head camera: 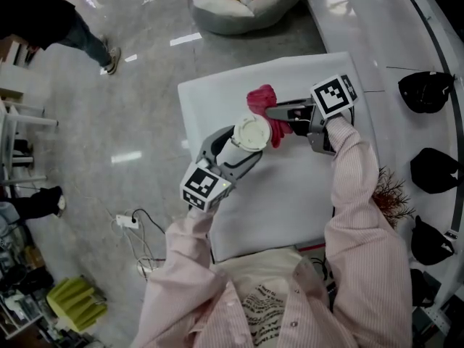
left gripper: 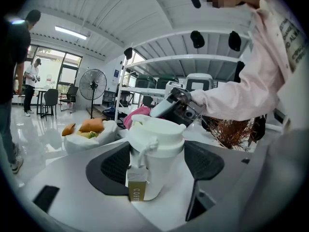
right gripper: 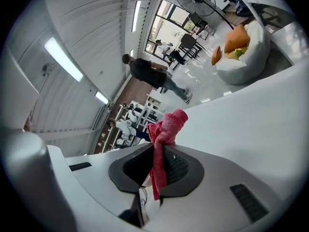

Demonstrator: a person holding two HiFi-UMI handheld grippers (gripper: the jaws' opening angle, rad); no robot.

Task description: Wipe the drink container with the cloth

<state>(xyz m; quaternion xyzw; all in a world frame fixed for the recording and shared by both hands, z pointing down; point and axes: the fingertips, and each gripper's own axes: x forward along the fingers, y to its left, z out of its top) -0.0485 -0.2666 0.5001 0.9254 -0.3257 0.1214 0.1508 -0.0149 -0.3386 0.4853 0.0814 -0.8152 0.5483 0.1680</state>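
Observation:
A white drink container (head camera: 246, 138) with a round lid and a small coffee label (left gripper: 136, 187) stands upright between the jaws of my left gripper (head camera: 233, 148), which is shut on its body (left gripper: 155, 151). My right gripper (head camera: 279, 118) is shut on a pink-red cloth (head camera: 264, 111), pinched between its jaws (right gripper: 159, 163) with one end bunched above them and the other hanging below. In the head view the cloth lies against the container's upper right side. Both are held over the white table (head camera: 290, 194).
A white beanbag (head camera: 243, 2) with orange cushions lies on the floor beyond the table. Dark caps (head camera: 428, 91) hang on a white shelf at the right, with a dried plant (head camera: 391, 191) by my right sleeve. People stand farther off at the left (head camera: 65, 20). A power strip (head camera: 127, 222) lies on the floor.

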